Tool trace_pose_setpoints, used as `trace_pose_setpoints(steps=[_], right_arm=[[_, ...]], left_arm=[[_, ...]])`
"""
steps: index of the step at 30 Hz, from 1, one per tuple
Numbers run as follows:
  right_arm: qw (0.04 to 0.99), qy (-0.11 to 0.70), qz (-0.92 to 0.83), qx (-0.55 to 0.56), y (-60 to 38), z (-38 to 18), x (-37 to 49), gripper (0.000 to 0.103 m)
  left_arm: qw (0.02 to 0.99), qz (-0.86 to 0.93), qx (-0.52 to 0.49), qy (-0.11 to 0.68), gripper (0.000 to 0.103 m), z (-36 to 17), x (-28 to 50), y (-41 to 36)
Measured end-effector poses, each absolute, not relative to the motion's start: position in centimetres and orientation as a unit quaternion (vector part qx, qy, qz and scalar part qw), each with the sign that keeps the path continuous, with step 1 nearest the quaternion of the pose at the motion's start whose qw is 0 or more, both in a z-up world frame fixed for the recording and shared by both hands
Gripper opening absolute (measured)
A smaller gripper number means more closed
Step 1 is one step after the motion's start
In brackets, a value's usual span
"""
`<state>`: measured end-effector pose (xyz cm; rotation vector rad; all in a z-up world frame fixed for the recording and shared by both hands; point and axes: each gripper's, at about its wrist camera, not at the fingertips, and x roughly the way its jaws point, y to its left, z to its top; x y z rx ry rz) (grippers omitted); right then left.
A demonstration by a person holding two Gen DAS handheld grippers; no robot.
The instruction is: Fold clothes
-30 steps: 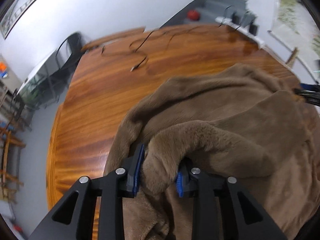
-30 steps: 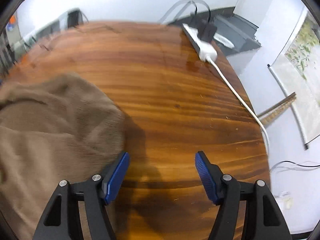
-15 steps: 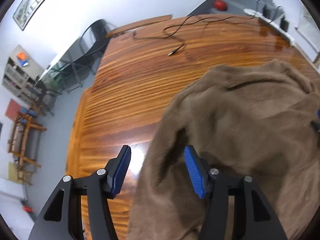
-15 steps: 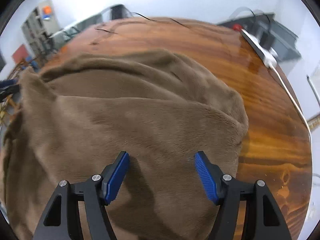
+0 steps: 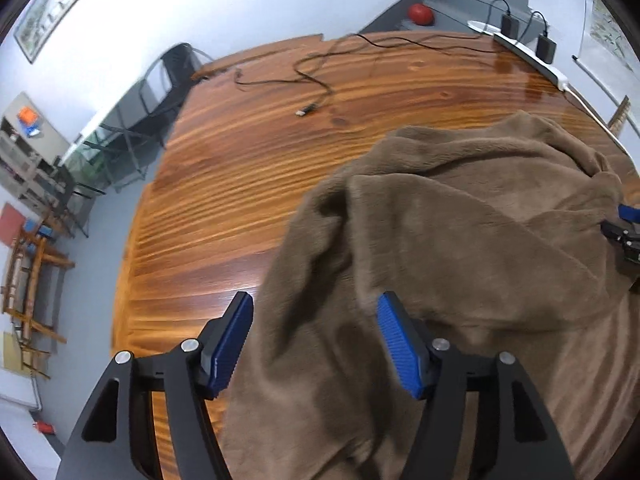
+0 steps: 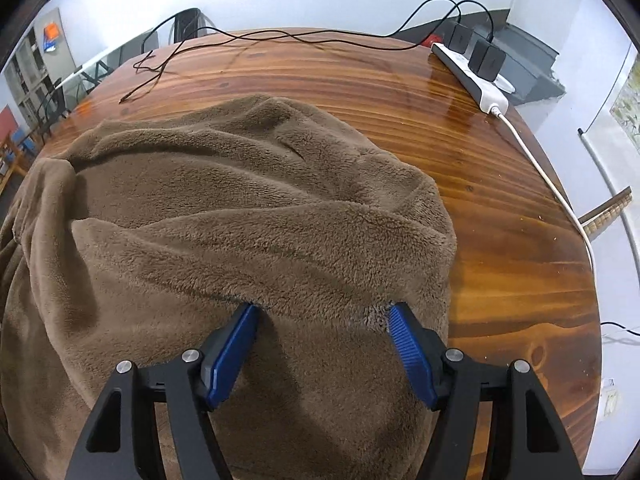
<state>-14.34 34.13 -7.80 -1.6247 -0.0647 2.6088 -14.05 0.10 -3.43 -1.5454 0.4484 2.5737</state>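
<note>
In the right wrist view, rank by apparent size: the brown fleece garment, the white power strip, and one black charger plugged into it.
Largest to smallest as they look:
1. brown fleece garment, though nearness to the camera inflates it
2. white power strip
3. black charger

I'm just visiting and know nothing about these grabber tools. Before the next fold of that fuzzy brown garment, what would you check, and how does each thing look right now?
1. Left gripper has let go: ok, its fingers are opening and the pads do not press the cloth between them.
2. Right gripper ready to grab: ok, open over the brown garment, tips touching the pile.
3. Garment fully on the wooden table: cannot tell, the near edge is hidden.
4. Garment lying flat: not ok, bunched in thick folds.
5. Black cable clear of the cloth: ok, apart.
6. White power strip out of the way: ok, at the far edge.
</note>
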Motion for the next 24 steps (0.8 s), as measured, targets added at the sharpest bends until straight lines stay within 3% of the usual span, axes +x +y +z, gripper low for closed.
trace_pose_setpoints(steps=[21, 22, 24], right_arm=[[0.033, -0.029, 0.848, -0.528, 34.2, -8.7, -14.3, 0.074], [0.033, -0.029, 0.848, -0.528, 34.3, -8.7, -14.3, 0.074], [0.033, -0.029, 0.849, -0.527, 34.3, -8.8, -14.3, 0.074]], left_arm=[[0.093, 0.835, -0.528, 0.126, 0.069, -7.4, -16.3, 1.6], [0.100, 0.833, -0.531, 0.118, 0.067, -7.5, -16.4, 1.5], [0.112, 0.825, -0.544, 0.102, 0.034, -7.9, -16.5, 1.4]])
